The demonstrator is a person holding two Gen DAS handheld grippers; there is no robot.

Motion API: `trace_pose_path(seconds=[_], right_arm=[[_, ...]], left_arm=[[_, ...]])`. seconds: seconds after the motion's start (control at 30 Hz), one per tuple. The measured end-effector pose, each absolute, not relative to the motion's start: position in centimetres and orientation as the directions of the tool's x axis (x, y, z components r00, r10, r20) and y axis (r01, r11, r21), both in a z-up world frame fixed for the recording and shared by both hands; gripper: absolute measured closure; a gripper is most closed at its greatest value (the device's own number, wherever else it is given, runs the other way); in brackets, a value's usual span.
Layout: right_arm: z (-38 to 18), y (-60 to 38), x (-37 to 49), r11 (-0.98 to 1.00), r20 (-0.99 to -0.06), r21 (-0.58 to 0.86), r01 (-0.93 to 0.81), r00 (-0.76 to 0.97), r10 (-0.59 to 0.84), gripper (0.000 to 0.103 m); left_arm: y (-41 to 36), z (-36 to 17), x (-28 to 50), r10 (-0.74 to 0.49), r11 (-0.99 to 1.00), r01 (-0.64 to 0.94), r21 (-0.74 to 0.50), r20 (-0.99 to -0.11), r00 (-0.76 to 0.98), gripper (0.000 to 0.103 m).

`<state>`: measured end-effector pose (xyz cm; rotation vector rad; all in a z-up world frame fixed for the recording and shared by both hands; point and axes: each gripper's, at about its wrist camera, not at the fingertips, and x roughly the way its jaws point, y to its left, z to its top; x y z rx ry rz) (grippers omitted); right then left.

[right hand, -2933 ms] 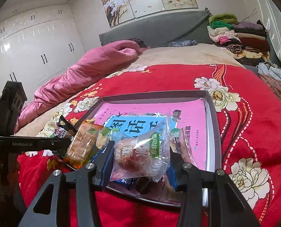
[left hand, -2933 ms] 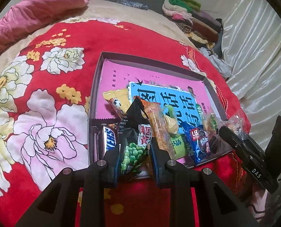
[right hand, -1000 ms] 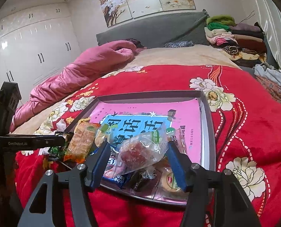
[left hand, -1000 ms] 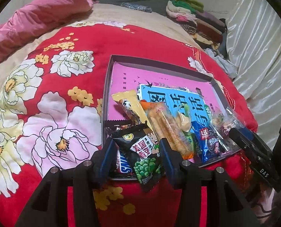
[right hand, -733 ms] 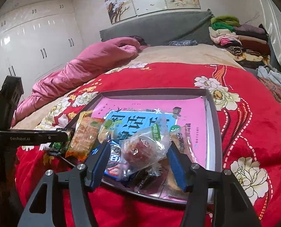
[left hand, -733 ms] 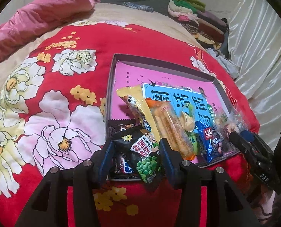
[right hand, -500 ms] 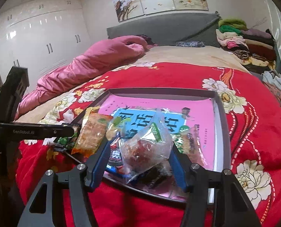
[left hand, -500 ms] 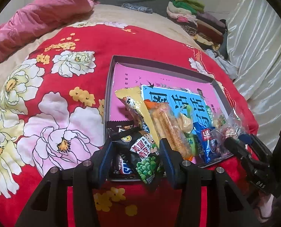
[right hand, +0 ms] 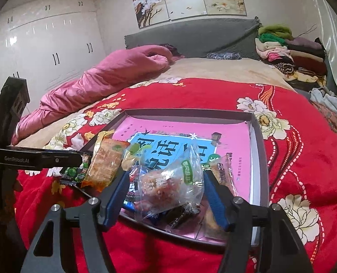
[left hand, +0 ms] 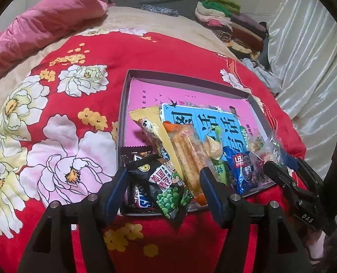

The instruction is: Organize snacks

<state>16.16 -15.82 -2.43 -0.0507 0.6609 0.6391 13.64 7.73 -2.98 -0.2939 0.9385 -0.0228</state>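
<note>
A shallow grey tray lined with a pink and blue book lies on the red flowered blanket. Its near end holds a pile of snacks. My left gripper is at the tray's near left corner, jaws opening. A black green-pea packet lies loose between them on a Snickers bar, beside a long orange packet. My right gripper is at the tray's near edge, jaws opening. A clear bag rests on the pile between the pads, with a gap on its left side.
A yellow packet and a blue packet lie in the pile. A pink quilt lies at the back left and folded clothes at the back right. A white curtain hangs to the right, white wardrobes to the left.
Both pairs of jaws have spread wider. The pea packet, held upright earlier, now lies slack in the tray's corner. The clear bag has settled onto the pile.
</note>
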Motion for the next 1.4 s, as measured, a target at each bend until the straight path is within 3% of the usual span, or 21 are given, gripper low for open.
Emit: trace_pose_path(seconds=[0.33, 0.97, 1.4], right_arm=[[-2.1, -16.6, 16.4, 0.837, -0.576, 0.143, -0.528, 0.644, 0.504, 0.036], [1.2, -18.0, 13.6, 0.855, -0.472, 0.120, -0.505, 0.728, 0.497, 0.014], [1.3, -17.2, 10.1, 0.887, -0.532, 0.084, -0.455, 0.732, 0.426, 0.004]], left_arm=[[7.9, -2.4, 13.4, -0.141, 0.958, -0.115, -0.261, -0.784, 0.604, 0.025], [7.0, 0.7, 11.4, -0.108, 0.964, -0.112, -0.241, -0.740, 0.664, 0.021], [3.9, 0.0, 8.3, -0.122, 0.974, -0.074, -0.216, -0.765, 0.632, 0.021]])
